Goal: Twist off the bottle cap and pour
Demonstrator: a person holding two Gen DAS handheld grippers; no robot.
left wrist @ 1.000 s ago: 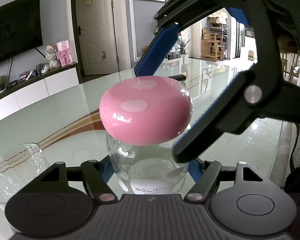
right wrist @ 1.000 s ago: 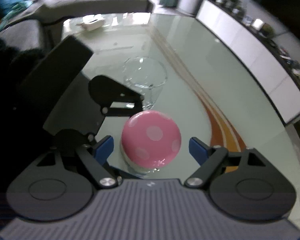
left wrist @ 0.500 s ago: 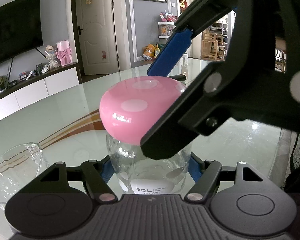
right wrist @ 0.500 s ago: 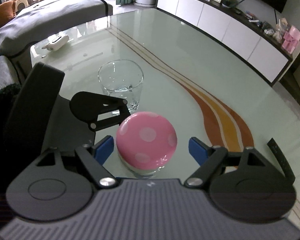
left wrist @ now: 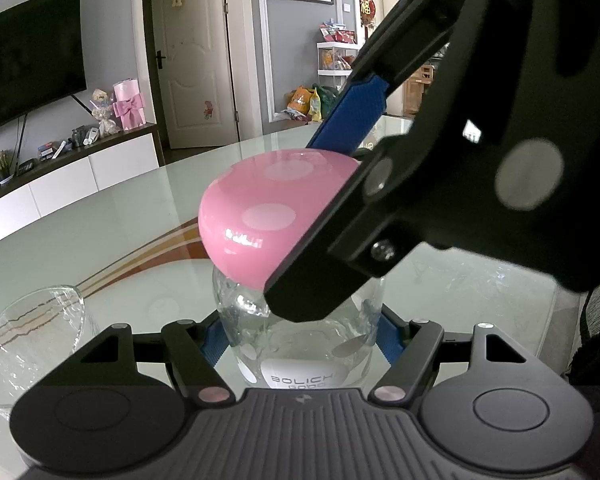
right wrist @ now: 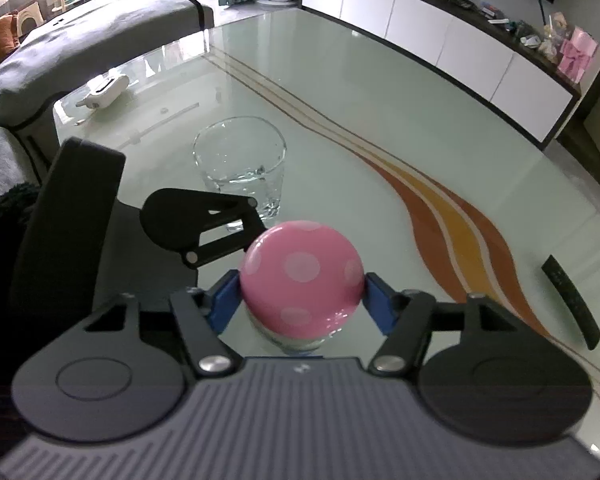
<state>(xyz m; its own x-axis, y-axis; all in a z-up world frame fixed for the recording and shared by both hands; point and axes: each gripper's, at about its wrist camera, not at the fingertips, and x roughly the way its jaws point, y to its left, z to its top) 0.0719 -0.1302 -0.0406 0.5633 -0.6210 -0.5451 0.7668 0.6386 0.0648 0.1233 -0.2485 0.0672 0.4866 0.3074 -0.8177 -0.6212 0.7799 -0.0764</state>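
Note:
A clear glass bottle (left wrist: 300, 344) with a pink white-dotted dome cap (left wrist: 256, 216) stands on the glass table. My left gripper (left wrist: 302, 342) is shut on the bottle's body, one blue pad on each side. From above, my right gripper (right wrist: 302, 300) straddles the cap (right wrist: 300, 276); its jaws are closing and both blue pads (right wrist: 224, 304) touch the cap's sides. In the left wrist view, the right gripper's black near finger (left wrist: 324, 276) crosses in front of the cap and hides its right half. An empty drinking glass (right wrist: 240, 168) stands just beyond the bottle.
The glass (left wrist: 28, 344) sits at the lower left of the left wrist view. A black remote-like bar (right wrist: 572, 304) lies to the right on the table (right wrist: 380, 92). A white device (right wrist: 104, 90) lies at the far left edge, by a grey sofa (right wrist: 80, 32).
The right gripper rolled about its pointing line, and its jaws came in from wide apart to touch the cap. The left gripper and the bottle stayed still.

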